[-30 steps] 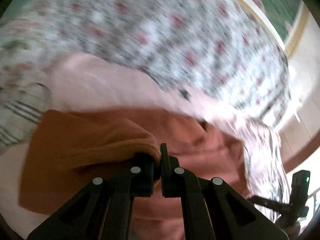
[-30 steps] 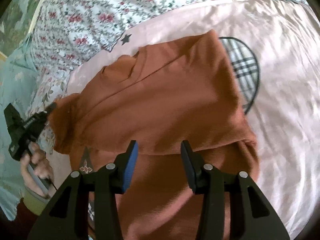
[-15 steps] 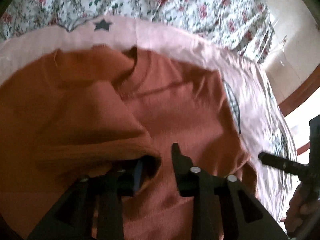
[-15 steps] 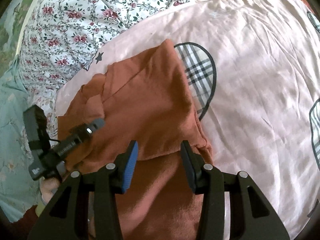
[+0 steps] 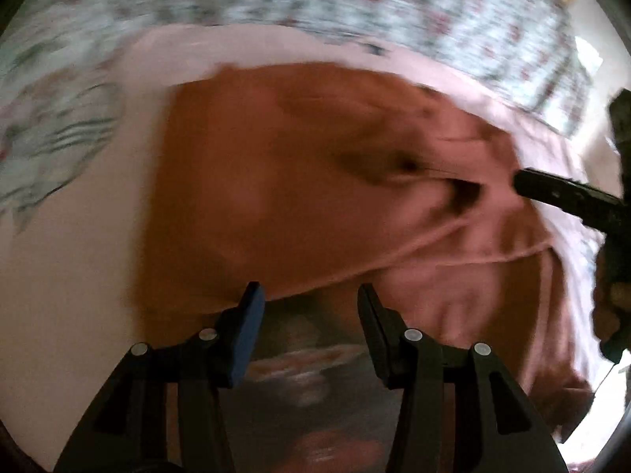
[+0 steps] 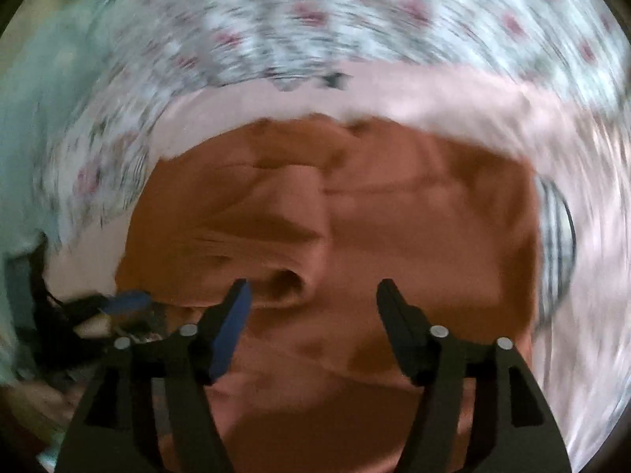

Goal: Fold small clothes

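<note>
**Rust-orange garment, part-folded on the bed**

Rust-orange garment (image 6: 414, 236): soft knit, matte, lying across the pink sheet (image 6: 453, 90) with one side turned over the body into a thick layered flap. Rounded fold edge and a dark tunnel-like pocket just ahead of the right tongs (image 6: 311, 299). Rumpled along the far edge, smoother toward the near hem. Seen from the left wrist as a broad orange slab (image 5: 276, 181), paler and creased on its right part, with a raised seam running across.

No containers in view.

Left tongs (image 5: 309, 303): spread apart, just been opening, nothing between the pads; garment edge lying just beyond the tips, touching or not cannot be told through the blur. Right tongs: spread wider, also just been opening, empty, above the cloth with the fold between and beyond the tips.

Pink sheet: smooth cotton look, lightly wrinkled, with a dark-outlined plaid patch (image 6: 556, 244) peeking out beside the garment's right edge. Floral quilt (image 6: 315, 12) beyond, white ground with small red blossoms, blurred. Pale teal fabric (image 6: 31, 138) at far left. Both views smeared by motion.
</note>
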Motion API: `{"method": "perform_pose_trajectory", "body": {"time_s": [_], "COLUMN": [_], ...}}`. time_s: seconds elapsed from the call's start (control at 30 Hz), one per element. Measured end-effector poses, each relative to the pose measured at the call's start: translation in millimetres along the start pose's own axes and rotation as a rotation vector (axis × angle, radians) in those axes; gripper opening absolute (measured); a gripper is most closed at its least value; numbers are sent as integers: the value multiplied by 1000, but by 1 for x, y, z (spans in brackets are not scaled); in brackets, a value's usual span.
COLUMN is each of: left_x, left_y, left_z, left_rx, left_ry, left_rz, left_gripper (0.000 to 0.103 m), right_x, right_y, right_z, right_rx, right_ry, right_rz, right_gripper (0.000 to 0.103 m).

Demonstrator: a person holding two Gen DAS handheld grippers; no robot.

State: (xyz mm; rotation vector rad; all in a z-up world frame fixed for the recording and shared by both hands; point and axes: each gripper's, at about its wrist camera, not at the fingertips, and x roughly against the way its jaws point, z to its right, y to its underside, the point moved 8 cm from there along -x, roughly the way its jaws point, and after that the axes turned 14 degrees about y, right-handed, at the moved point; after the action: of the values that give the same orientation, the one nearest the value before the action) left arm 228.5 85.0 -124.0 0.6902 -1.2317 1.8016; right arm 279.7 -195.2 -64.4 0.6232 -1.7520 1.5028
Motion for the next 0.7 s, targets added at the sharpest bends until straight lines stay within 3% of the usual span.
{"method": "perform_pose_trajectory", "body": {"time_s": [0.17,0.33,0.43,0.57,0.7], "left_x": [12,14,15,15,12], "left_y": [16,21,18,15,16], "left_z": [-55,-74,-79,-83,-79], "left_rx": [108,143,153,153,158], "left_ry": [-69,-93,-103,-121,-138], "left_rz": [5,22,34,39,58], "left_gripper": [46,46,45,46,43], "right_x": [-15,-43,-51,-28,-14], "right_y": [-12,-15,-24,-35,-9], "right_z": [-58,-70,-50,17,87], "right_rx": [306,389,226,-161,-512], "right_ry": [56,136,85,-7,-54], "right_rz": [88,90,28,18,-10], "right_gripper": [70,67,8,7,6]}}
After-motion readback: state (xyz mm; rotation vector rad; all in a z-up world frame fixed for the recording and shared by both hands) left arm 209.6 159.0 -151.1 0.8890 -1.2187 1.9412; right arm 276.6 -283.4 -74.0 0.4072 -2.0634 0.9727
